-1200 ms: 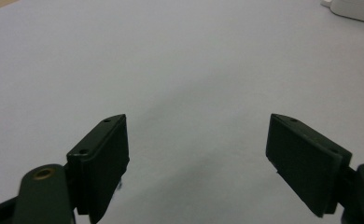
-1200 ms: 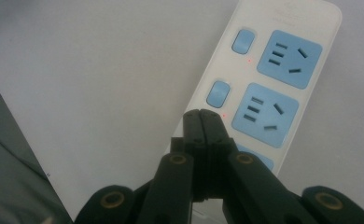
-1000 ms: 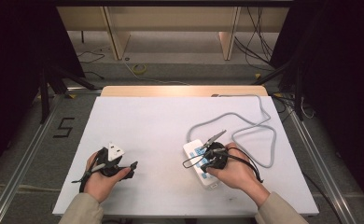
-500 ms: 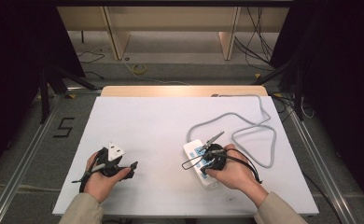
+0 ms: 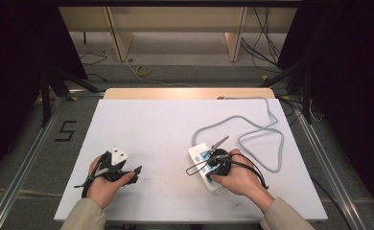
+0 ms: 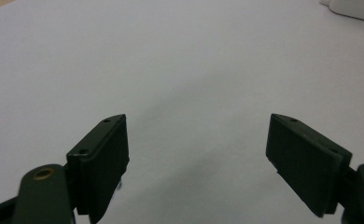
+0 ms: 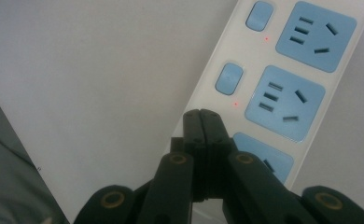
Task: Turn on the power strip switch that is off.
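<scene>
A white power strip (image 5: 200, 158) with blue sockets lies on the white table (image 5: 166, 129) at the front right. Its grey cable (image 5: 271, 143) loops to the right and runs off the far edge. My right gripper (image 5: 214, 165) hovers over the strip, held in the person's right hand. In the right gripper view its jaws are shut with nothing between them, and the right gripper (image 7: 201, 114) tips sit on the power strip (image 7: 311, 70) just below a blue switch (image 7: 229, 78). Two small red lights glow beside the switches. My left gripper (image 5: 130, 168) rests at the front left and stands open (image 6: 196, 149) over bare table.
The table's front edge runs close under both hands. A wooden strip (image 5: 190, 93) borders the far edge. A corner of the power strip (image 6: 357, 7) shows at the top right of the left gripper view. Metal rails (image 5: 27, 158) and floor cables flank the table.
</scene>
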The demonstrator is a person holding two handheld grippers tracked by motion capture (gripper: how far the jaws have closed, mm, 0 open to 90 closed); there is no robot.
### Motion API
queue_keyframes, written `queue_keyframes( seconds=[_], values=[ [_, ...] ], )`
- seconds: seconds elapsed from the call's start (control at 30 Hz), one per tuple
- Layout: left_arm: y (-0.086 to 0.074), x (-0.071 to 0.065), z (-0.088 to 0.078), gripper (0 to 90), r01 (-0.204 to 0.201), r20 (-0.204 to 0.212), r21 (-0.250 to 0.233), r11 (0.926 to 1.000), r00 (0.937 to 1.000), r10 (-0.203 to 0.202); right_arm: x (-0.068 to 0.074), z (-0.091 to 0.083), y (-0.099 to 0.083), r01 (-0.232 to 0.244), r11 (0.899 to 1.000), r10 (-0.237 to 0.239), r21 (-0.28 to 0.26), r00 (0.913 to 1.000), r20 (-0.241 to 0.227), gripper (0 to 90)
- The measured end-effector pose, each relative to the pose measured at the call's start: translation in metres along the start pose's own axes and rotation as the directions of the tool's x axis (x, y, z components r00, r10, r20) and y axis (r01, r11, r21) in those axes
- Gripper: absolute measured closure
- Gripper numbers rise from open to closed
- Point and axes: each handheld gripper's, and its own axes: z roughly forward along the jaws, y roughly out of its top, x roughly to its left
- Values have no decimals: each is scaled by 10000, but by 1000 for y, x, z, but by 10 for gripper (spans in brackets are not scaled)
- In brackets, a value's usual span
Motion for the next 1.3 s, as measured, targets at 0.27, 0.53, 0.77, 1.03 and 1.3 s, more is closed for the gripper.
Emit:
queue_keyframes(
  seconds=[0.27, 0.53, 0.77, 1.03, 1.3],
  values=[
    [0, 0, 0, 211, -4, 2, 10, 10000, 10000, 4, 0, 0, 0, 18, 10000, -18, 10, 10000, 83, 900],
    [0, -1, 0, 211, 22, 7, -20, 10000, 10000, -22, 1, 1, 0, 27, 10000, -28, 27, 9999, 130, 900],
    [0, -1, 1, 211, -6, 17, -19, 10000, 10000, 6, 2, 2, 1, -87, 10000, 87, 39, 9999, 121, 900],
    [0, -1, 1, 211, -3, 16, -18, 10000, 10000, 3, 3, 3, 1, -103, 9999, 101, 125, 9997, 200, 900],
    [1, -1, 1, 211, -2, 30, -28, 10000, 10000, 2, 4, 4, 1, -222, 9996, 218, 154, 9995, 237, 900]
  ],
)
